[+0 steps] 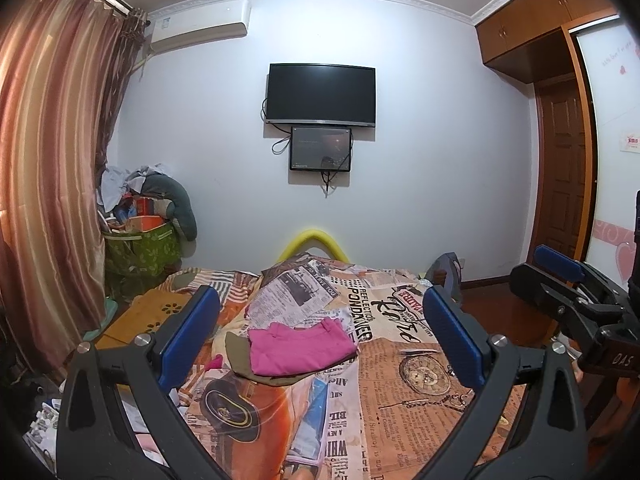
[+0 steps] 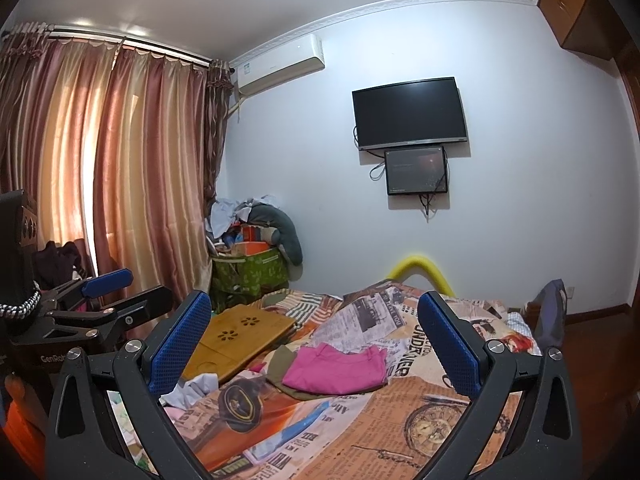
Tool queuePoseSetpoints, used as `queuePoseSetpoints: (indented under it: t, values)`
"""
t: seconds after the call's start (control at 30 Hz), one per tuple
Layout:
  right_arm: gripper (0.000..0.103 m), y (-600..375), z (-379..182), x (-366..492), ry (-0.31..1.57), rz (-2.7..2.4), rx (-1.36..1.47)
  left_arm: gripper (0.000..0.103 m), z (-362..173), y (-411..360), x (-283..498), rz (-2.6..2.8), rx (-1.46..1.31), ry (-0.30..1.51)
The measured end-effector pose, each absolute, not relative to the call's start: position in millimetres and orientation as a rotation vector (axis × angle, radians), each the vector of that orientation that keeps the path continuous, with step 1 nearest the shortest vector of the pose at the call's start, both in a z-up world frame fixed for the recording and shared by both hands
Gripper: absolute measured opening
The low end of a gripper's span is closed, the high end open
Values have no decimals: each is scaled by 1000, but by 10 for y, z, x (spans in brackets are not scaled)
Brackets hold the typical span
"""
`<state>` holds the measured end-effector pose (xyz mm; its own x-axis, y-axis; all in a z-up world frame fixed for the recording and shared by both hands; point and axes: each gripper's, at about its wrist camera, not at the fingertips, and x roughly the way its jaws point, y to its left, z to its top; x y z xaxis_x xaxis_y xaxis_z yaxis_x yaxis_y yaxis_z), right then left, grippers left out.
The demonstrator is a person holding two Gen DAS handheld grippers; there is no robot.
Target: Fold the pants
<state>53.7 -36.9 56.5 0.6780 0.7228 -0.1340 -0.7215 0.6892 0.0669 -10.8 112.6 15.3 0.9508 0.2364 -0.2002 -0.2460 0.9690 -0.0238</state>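
Note:
Folded pink pants (image 1: 300, 346) lie on top of a folded olive garment (image 1: 240, 354) in the middle of the bed; they also show in the right wrist view (image 2: 338, 368), with the olive garment (image 2: 280, 364) under them. My left gripper (image 1: 320, 332) is open and empty, held above the bed short of the pants. My right gripper (image 2: 314, 338) is open and empty, also raised short of the pants. The right gripper shows at the right edge of the left wrist view (image 1: 560, 276), and the left gripper at the left edge of the right wrist view (image 2: 116, 292).
The bed has a newspaper-print cover (image 1: 400, 360). A wooden lap tray (image 2: 240, 336) lies on its far left side. Loose pale clothes (image 2: 192, 390) lie near the left edge. A green bin piled with clutter (image 2: 252, 268) stands by the curtain. A yellow footboard (image 2: 422, 268) is at the far end.

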Motion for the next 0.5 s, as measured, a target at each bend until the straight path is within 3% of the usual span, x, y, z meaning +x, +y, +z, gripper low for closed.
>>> queuePoseSetpoints:
  t: [0.5]
  values:
    - [103, -342, 541, 551, 166, 816, -1, 103, 123, 1128, -81, 225, -53, 208]
